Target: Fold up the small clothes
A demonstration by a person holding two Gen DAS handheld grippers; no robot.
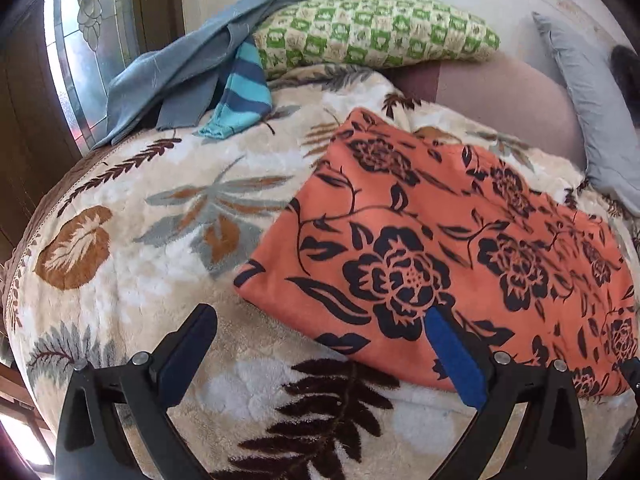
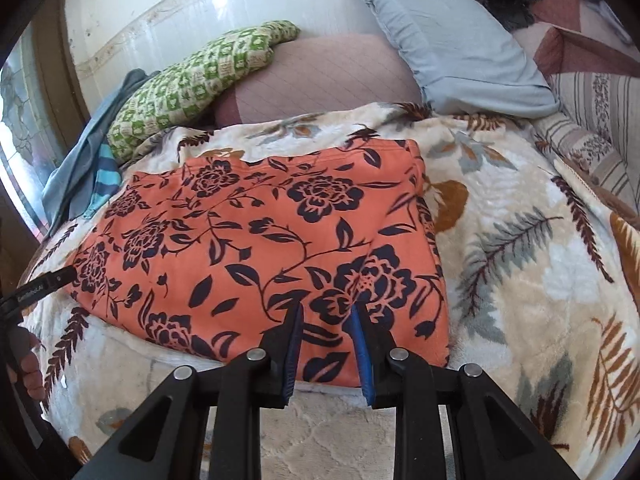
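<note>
Left gripper [image 1: 320,332] gapes wide; right gripper [image 2: 326,316] (jaws narrow, gripping nothing) hovers over the orange cloth's [image 2: 256,240] near edge.

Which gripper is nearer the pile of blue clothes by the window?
Left. The left gripper hangs over the orange floral cloth's corner toward the blue clothes; the right gripper is over the opposite side.

My left wrist view looks steeply down, close over the orange floral cloth [image 1: 460,248], at frame right; my right wrist view sees it centred; both share the green pillow [image 2: 192,84] up top
</note>
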